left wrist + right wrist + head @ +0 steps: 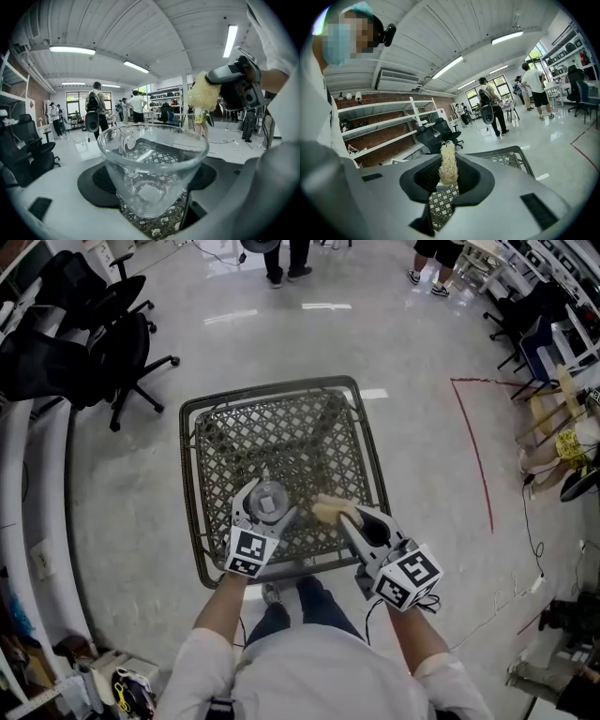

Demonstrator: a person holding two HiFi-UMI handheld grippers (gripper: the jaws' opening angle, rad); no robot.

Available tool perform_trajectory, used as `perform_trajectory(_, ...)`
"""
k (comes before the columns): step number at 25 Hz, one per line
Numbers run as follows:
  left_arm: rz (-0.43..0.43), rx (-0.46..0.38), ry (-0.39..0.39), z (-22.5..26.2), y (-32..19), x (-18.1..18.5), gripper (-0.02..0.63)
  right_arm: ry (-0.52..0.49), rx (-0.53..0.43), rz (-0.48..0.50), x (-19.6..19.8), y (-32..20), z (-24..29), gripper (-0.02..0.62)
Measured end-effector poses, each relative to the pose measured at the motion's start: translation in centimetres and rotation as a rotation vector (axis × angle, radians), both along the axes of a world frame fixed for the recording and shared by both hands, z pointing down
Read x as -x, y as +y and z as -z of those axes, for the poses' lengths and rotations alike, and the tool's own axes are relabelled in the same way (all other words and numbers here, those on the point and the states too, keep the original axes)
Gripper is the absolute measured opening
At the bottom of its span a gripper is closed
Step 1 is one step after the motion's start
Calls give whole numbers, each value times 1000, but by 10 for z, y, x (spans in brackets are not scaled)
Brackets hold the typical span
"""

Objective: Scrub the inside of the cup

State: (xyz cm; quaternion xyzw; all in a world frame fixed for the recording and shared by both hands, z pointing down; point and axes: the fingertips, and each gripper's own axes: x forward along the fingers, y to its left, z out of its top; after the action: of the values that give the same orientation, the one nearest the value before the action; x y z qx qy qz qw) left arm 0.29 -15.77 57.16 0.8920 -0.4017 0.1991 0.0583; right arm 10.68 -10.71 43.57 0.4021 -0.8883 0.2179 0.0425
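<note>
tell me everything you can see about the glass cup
The cup is clear glass, wide at the rim and tapering to a small base, with a loop handle on the side away from the left gripper, whose jaws clamp it upright. It looks empty, above the woven table. The pale scrubber is outside it, not touching.

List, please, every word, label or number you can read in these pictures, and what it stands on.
No readable text in any view.
The black-and-white left marker cube and right marker cube: square patterns only, no letters or digits.
The clear glass cup: no print visible.
The background shelves: anything there is too small to read.
</note>
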Motion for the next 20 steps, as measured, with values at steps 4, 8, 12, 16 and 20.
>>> perform_trajectory(4,3,23,11,-22,-7,1,391,10,47,1,1,-5,-22,86)
perform_trajectory(8,5,72,2,-49,-8,-1,391,29,84,0,-2,-10,-41,86)
perform_trajectory(12,5,91,6,-68,-8,-7,391,46,125,-1,-9,-9,-58,86)
perform_trajectory(16,17,109,13,-83,-11,-8,391,49,155,-4,-10,-13,-72,86)
perform_trajectory(20,22,122,22,-97,-17,-4,391,56,180,1,-5,-17,-84,86)
